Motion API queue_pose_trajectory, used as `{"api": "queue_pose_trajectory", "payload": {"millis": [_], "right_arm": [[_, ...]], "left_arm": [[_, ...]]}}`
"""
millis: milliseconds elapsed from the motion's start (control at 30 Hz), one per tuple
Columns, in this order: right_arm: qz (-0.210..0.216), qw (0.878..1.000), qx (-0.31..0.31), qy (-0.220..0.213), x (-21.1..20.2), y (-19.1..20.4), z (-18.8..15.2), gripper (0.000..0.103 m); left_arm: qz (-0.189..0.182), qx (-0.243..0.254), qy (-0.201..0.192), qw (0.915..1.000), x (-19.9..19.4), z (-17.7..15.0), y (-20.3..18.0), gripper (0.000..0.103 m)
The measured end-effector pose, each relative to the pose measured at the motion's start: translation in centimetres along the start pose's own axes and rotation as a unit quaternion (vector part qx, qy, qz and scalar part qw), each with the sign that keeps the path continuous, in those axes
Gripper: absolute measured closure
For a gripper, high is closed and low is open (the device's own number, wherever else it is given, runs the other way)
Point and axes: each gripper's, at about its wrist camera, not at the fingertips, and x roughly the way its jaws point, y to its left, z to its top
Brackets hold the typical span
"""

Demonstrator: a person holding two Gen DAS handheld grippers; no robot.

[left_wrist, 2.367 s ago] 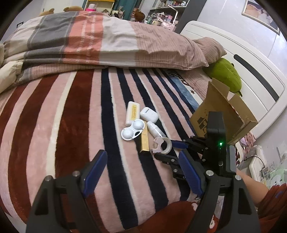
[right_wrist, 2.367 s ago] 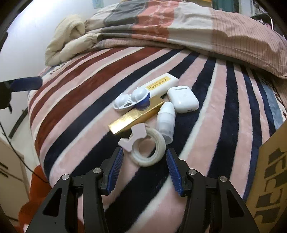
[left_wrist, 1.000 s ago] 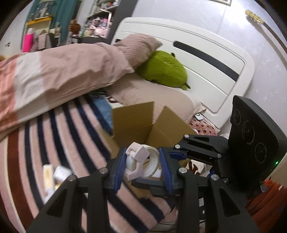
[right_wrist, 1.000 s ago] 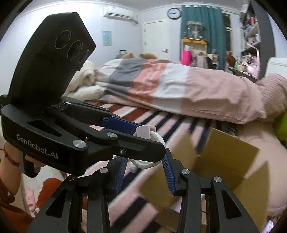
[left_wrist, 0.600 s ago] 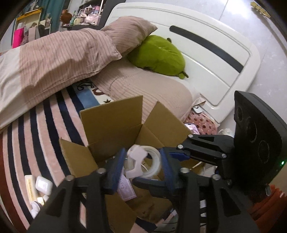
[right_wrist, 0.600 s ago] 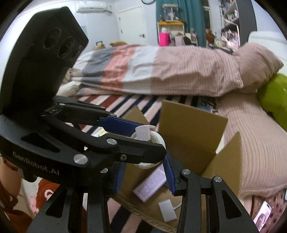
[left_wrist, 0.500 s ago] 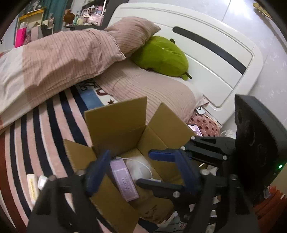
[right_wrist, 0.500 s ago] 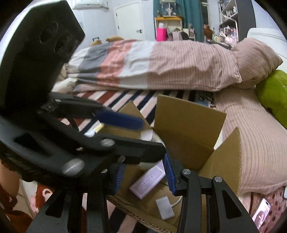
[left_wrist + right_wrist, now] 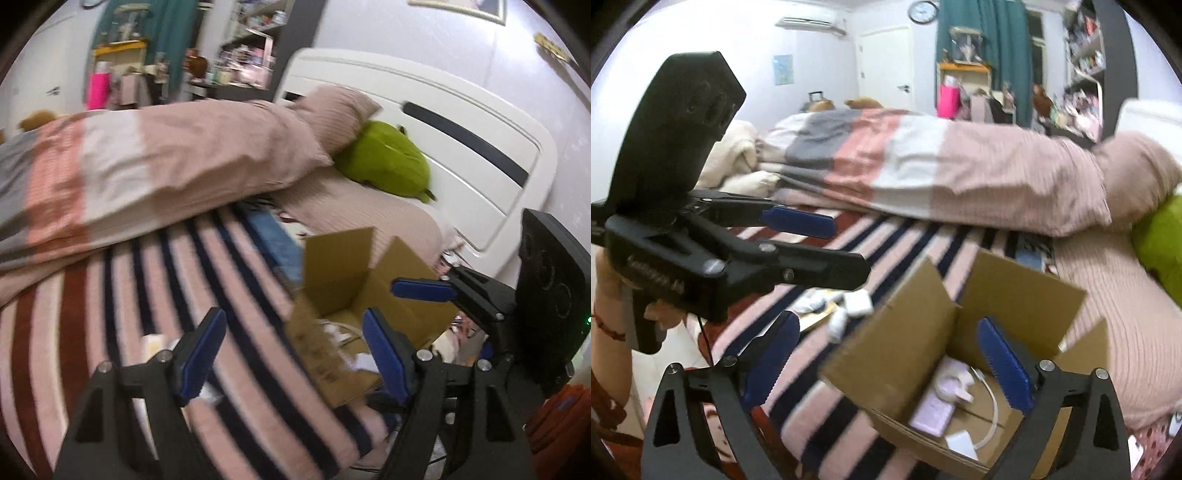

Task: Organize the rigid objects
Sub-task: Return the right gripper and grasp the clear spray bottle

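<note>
**Sorting small hard items from bed to carton: entry for this moment**

Item, tape dispenser [image 9: 955, 382]: pale plastic ring with a tab, lying inside the cardboard box [image 9: 905, 354] at lower centre of the right wrist view, on a lilac packet [image 9: 932, 411] beside a white cable [image 9: 991, 410]. Judged light, stiff and smooth; best taken across the outer ring, since the tab looks thin.

Items outstanding: white earbud case [image 9: 857, 302], small white bottle [image 9: 836, 325], a gold bar [image 9: 820, 316] and a white twin-cup case [image 9: 810, 304], grouped on the striped blanket [image 9: 849, 362] left of the box. All appear rigid and light; the glossy rounded shells may slip, so flat sides are the likely hold.

Right tool [image 9: 886, 363]: jaws opening, wide apart, nothing between the pads; it hovers over the box.

Left tool [image 9: 291, 354]: jaws apart, empty, seen above the blanket and the box's near flap.

Obscured: motion blur smears both views. In the left wrist view the remaining items sit largely behind the left finger; box contents are partly hidden by flaps and the right finger.
</note>
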Motion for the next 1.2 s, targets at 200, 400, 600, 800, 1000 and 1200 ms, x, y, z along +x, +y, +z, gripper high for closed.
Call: {"api": "queue_pose_trajectory", "payload": {"millis": [200,400,600,800,1000,1200], "right_arm": [[0.028,0.997,-0.072,0.008,2.8,6.5,1.4,0.006],[0.091,0.992,-0.072,0.046,7.7,10.7,1.2,0.006],[0.068,0.991,-0.044,0.108,14.9,11.0,-1.5,0.013],[0.002,0.987,0.016,0.16,20.7,7.8,-4.4,0.046],[-0.018,0.983,0.063,0.171,23.6,5.7,-5.0,0.067],[-0.007,0.985,0.06,0.16,23.0,5.9,-4.9,0.083]], "left_arm": [[0.056,-0.052,-0.026,0.9967,-4.4,-3.3,6.2,0.027],[0.101,-0.096,-0.024,0.9899,-6.3,-8.1,11.4,0.026],[0.117,-0.14,-0.006,0.9833,-5.9,-12.2,15.1,0.027],[0.115,-0.163,0.012,0.9799,-4.7,-14.7,16.7,0.026],[0.114,-0.166,0.023,0.9792,-4.0,-15.4,17.1,0.026],[0.097,-0.164,0.018,0.9815,-3.8,-14.7,16.4,0.026]]}}
